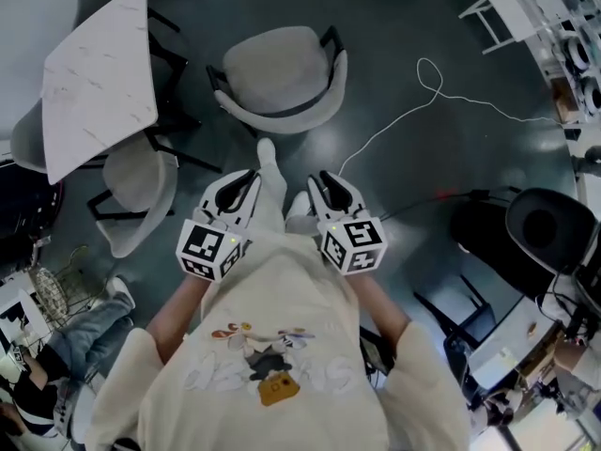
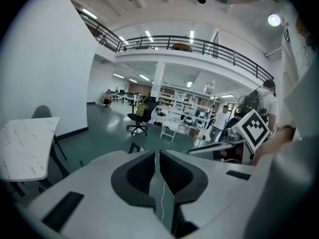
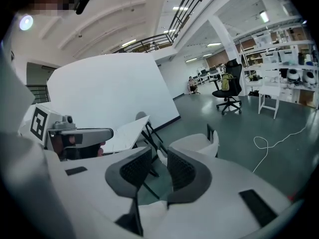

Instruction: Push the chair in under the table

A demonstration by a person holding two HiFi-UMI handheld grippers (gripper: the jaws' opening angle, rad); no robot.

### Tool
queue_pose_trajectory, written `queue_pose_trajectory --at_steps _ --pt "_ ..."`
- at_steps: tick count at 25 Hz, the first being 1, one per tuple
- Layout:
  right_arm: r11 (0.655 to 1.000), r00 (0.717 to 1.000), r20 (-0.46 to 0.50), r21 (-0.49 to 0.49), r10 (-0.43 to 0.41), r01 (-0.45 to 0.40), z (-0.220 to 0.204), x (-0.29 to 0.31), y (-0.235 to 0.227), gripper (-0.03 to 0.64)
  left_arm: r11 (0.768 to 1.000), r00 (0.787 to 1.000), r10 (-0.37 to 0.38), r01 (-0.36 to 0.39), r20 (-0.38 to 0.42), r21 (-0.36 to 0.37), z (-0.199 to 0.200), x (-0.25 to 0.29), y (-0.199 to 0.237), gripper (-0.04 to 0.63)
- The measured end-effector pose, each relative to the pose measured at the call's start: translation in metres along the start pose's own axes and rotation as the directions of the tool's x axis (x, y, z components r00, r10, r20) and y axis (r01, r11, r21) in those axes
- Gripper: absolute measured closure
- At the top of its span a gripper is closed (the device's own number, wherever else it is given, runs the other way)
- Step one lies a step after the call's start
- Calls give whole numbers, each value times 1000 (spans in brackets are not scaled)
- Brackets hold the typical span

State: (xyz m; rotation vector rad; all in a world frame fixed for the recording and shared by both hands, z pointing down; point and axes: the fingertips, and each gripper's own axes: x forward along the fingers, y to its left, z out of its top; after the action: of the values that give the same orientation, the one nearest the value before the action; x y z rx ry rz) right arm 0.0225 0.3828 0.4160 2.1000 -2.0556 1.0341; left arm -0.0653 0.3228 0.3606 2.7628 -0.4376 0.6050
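Observation:
A grey padded chair [image 1: 279,81] with a black frame stands on the dark floor, pulled away from the white marble-top table [image 1: 97,76] at the left. Both grippers are held low in front of the person, short of the chair and touching nothing. My left gripper [image 1: 250,178] is shut and holds nothing; in the left gripper view its pads [image 2: 147,171] nearly meet. My right gripper [image 1: 320,178] is open, with nothing in the gap. In the right gripper view the chair [image 3: 195,142] and the table [image 3: 125,133] lie beyond the right gripper [image 3: 158,158].
Other grey chairs [image 1: 137,192] stand around the table. A white cable [image 1: 423,90] loops over the floor to the right of the chair. A black office chair [image 1: 545,225] and cluttered benches are at the right. A seated person's legs [image 1: 70,332] show at lower left.

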Motion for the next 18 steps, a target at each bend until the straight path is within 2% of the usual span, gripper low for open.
queue_pose_trajectory --at_steps 5,11,15,18 --pt "999 999 -7 25 -45 45 18 25 -23 528 999 999 -38 39 -29 17 7 33 22 568" --pt "988 994 -81 132 -75 85 25 78 -58 515 993 992 -106 109 -68 52 27 80 66 522" --pt "978 984 -135 157 -115 135 32 112 -80 503 982 979 -167 175 -119 64 30 113 96 492" --pt "972 971 -179 148 -156 183 36 134 -100 494 966 957 -234 248 -172 65 27 142 107 480"
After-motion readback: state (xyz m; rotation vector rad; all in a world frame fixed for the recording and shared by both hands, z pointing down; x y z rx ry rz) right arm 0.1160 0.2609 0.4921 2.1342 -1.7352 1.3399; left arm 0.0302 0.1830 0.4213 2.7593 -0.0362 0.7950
